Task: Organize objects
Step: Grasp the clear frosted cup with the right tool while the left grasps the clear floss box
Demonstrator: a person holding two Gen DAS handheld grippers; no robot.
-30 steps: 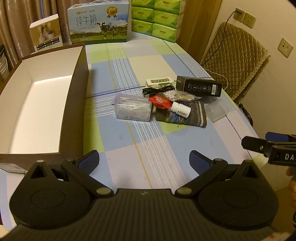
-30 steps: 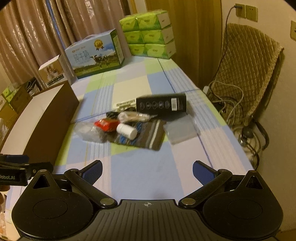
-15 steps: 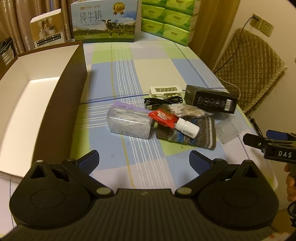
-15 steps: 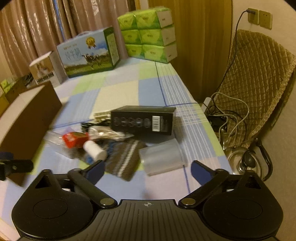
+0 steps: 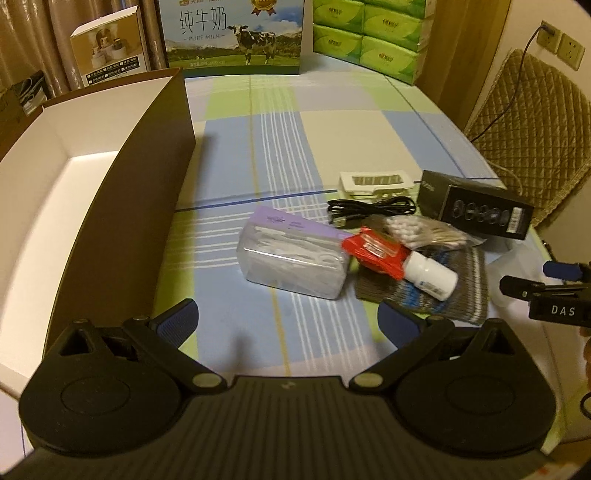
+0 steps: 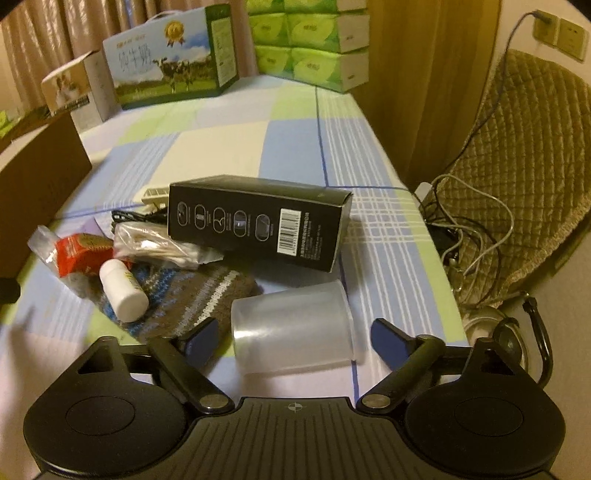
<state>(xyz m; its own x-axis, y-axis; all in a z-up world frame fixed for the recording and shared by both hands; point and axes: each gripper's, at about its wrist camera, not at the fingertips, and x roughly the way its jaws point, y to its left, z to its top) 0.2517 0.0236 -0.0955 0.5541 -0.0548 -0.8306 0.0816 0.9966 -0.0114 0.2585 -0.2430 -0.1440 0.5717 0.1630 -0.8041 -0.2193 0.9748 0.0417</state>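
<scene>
A pile of small objects lies on the checked tablecloth: a clear plastic case (image 5: 293,258), a red packet (image 5: 373,253), a white bottle (image 5: 430,275) on a knitted cloth (image 6: 192,295), a bag of cotton swabs (image 5: 424,230), a black cable (image 5: 369,208), a white clip (image 5: 373,181) and a black box (image 6: 258,221). A clear plastic cup (image 6: 291,328) lies on its side. My left gripper (image 5: 288,323) is open, just short of the clear case. My right gripper (image 6: 291,338) is open with the cup between its fingers, not clamped. An open brown box (image 5: 92,192) stands at the left.
A milk carton (image 5: 234,35), a small white carton (image 5: 110,48) and stacked green tissue packs (image 5: 369,37) stand at the table's far end. A quilted chair (image 6: 528,158) with tangled cables (image 6: 465,229) is past the table's right edge.
Both grippers have moved forward toward the pile. The right gripper has closed in on the cup, which now lies between its open fingers.
</scene>
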